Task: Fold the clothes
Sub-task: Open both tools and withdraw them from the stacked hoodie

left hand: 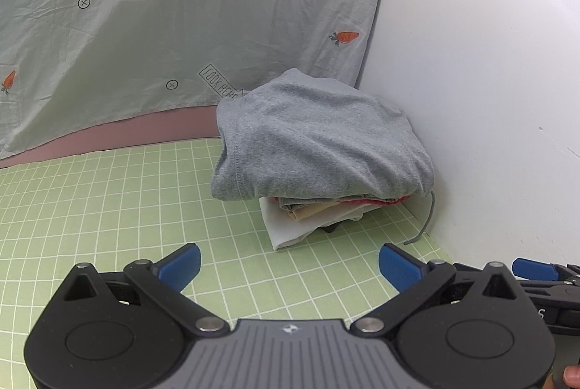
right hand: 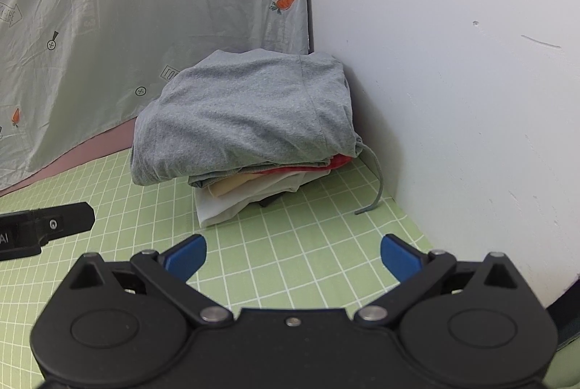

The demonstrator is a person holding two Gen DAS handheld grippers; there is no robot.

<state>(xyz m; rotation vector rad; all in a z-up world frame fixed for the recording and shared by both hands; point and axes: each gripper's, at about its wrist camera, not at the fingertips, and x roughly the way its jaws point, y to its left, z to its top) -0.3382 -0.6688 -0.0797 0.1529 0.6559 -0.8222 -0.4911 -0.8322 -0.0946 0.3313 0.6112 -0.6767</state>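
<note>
Bare green mat ahead, clothes stack against white wall.

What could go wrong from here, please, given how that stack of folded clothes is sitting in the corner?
The grey garment on top overhangs the narrower layers below and slumps toward the wall, so a nudge might tip the pile. Its drawstring trails loose on the green mat; an open left gripper or right gripper could snag it.

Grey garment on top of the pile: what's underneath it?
Under the grey garment edges of folded layers show: red, beige, white, with something dark at the bottom. Their number and type are covered.
</note>
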